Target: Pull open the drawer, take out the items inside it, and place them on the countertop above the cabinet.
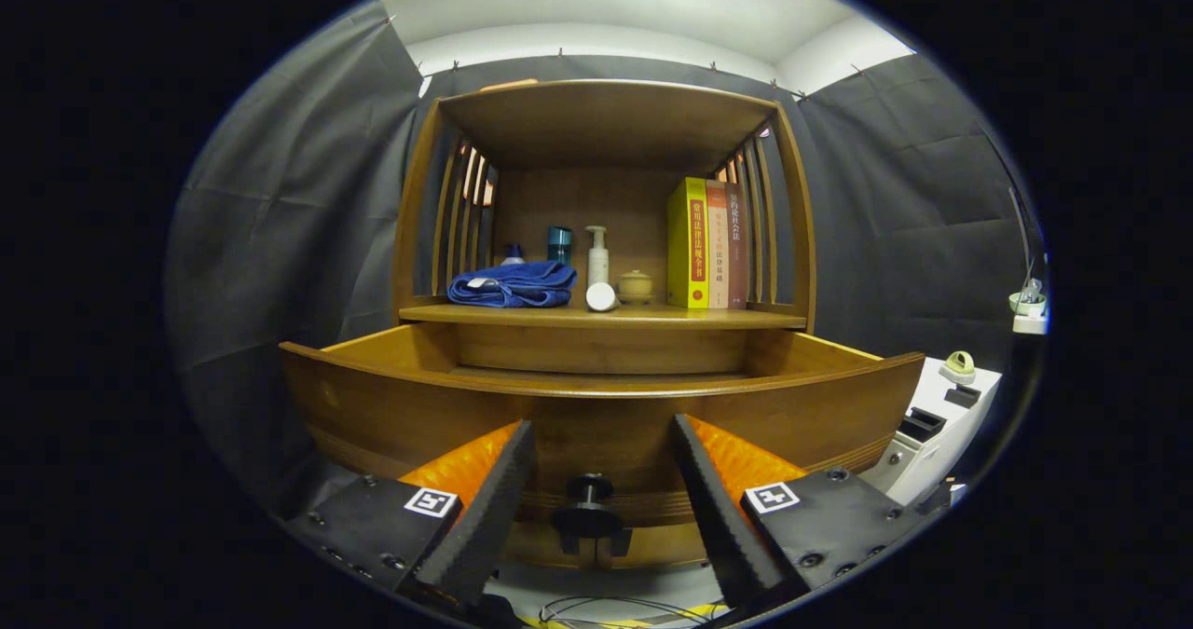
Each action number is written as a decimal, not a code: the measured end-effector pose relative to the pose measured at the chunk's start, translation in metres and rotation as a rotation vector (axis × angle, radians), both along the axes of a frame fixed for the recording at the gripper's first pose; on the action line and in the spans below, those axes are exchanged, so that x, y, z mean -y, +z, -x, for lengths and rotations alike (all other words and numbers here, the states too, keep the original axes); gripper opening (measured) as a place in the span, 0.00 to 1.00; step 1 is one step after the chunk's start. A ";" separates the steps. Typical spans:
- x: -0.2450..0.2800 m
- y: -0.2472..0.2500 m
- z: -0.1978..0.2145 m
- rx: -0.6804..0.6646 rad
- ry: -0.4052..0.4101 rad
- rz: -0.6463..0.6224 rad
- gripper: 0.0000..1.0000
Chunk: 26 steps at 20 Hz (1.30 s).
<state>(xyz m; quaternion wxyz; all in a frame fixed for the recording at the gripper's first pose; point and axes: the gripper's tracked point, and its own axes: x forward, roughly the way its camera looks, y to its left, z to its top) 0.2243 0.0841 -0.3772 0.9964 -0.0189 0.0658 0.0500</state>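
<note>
The curved brown wooden drawer (596, 405) stands pulled open; the jaws (601, 508) gape wide, empty, straddling its black knob (589, 503); unloading remains.

Drawer (596, 396) pulled out below countertop (596, 315); knob (589, 508) between jaws.

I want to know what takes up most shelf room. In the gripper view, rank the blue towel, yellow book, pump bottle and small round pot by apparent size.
1. blue towel and yellow book: look alike, unranked.
2. pump bottle.
3. small round pot.
All stand at similar depth. The tool is open, either side of the drawer knob.
</note>
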 end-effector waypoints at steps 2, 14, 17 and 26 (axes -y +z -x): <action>0.000 -0.002 -0.001 0.001 -0.002 0.038 0.97; -0.003 -0.004 -0.005 -0.019 -0.018 0.045 0.98; -0.004 -0.005 -0.014 -0.034 -0.024 0.044 0.98; -0.008 -0.002 -0.052 -0.046 -0.026 0.036 0.98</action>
